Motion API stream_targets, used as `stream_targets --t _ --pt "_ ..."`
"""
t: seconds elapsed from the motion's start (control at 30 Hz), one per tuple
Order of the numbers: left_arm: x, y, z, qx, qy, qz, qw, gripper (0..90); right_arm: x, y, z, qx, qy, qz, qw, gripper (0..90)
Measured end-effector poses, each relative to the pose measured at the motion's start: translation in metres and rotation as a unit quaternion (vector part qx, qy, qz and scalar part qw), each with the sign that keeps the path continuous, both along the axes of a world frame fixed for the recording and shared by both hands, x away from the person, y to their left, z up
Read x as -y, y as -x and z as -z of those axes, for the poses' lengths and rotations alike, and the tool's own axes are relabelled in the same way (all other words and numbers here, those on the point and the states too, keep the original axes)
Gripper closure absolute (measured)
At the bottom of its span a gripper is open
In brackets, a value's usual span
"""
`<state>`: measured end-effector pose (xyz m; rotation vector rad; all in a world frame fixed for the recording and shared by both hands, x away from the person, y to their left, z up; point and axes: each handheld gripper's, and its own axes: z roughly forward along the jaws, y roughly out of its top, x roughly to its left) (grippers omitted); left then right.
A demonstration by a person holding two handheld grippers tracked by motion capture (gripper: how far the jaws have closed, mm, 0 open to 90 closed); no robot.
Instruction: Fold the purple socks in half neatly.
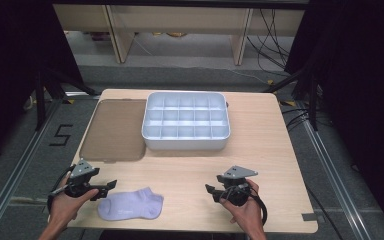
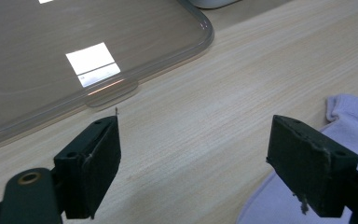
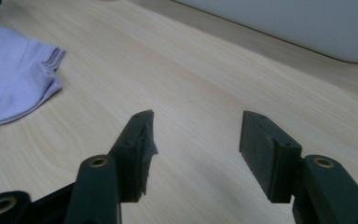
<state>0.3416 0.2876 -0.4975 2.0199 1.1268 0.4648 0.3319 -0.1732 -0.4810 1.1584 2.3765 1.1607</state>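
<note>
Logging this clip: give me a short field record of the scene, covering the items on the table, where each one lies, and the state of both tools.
surface: wooden table
sock: lilac sock, lying flat near the front edge, left of centre
organiser: white compartment tray, far centre, compartments look empty
lid: translucent lid, flat on the table, left of the tray
left tool: left tool open, nothing between the jaws, just left of the sock
right tool: right tool open, empty, over bare table right of the sock
contact: neither tool is gripping the sock
</note>
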Motion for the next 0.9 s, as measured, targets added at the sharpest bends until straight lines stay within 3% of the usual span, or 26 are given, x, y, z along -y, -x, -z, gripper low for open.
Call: stream_targets --t 0.17,0.2,0.3,0.37,0.47,0.7,0.9 --pt "0.001 0.001 -0.001 -0.004 -0.009 0.006 0.9999 16.7 -0.018 0.0 0.0 -0.008 0.002 -0.02 0.9998 51.2" --pt "0.002 0.001 0.0 -0.001 0.001 0.003 1.0 16.7 -0.021 -0.001 0.001 -0.003 0.007 -0.029 0.9996 52.8" --pt "0.003 0.002 -0.002 -0.003 -0.008 0.007 0.9999 16.7 -0.032 -0.002 -0.001 0.002 0.009 -0.046 0.9989 56.4" --pt "0.003 0.003 -0.002 -0.001 -0.009 0.007 0.9999 16.7 -0.04 -0.003 -0.001 -0.005 0.01 -0.056 0.9983 62.1" --pt "0.003 0.003 -0.001 -0.001 -0.009 0.007 0.9999 16.7 -0.053 -0.003 -0.001 0.001 0.012 -0.078 0.9968 72.4" --pt "0.002 0.005 0.0 0.001 -0.004 0.012 0.9999 16.7 -0.09 -0.002 0.001 0.011 0.025 -0.147 0.9888 87.6" --pt "0.002 0.006 -0.001 0.001 0.0 0.012 0.9999 15.3 -0.124 0.0 0.004 0.016 0.034 -0.188 0.9814 89.6"
